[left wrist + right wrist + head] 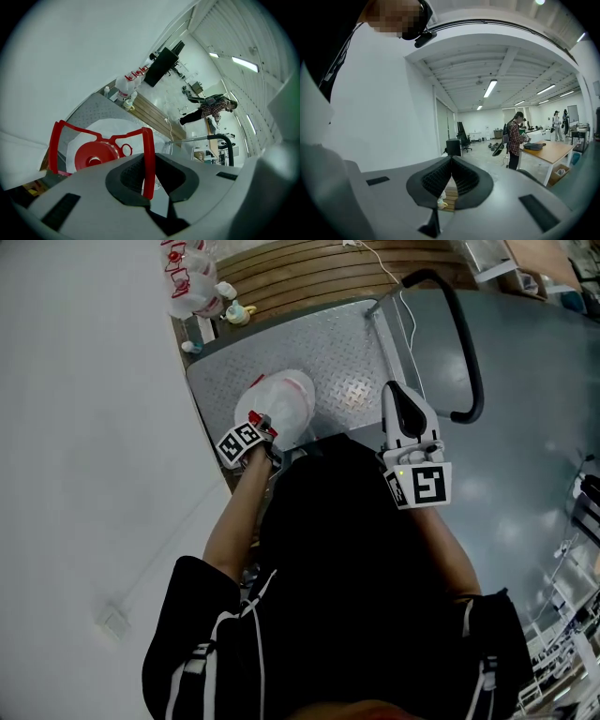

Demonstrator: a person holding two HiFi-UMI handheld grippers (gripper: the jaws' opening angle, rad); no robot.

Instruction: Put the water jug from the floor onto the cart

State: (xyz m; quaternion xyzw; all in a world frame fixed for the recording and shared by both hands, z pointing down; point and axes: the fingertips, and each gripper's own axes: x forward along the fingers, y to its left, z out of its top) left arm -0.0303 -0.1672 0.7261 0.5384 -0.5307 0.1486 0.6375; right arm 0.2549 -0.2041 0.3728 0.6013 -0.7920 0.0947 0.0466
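Red plastic handle (148, 157) of the translucent water jug (291, 399) is clamped by the left gripper (265, 434) for carrying; the right gripper (451, 180) is closed, empty.

Cart (349, 348): diamond-plate metal deck, black push handle. Water jug (281, 401) over its near-left part; contact unclear. Beyond cart: wooden pallet (309, 273) bearing bottles (190, 285).

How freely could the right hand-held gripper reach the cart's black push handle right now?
Probably freely: the right hand-held gripper is empty, jaws together, and sits close beside the push handle with nothing visible between them. It would have to open first.
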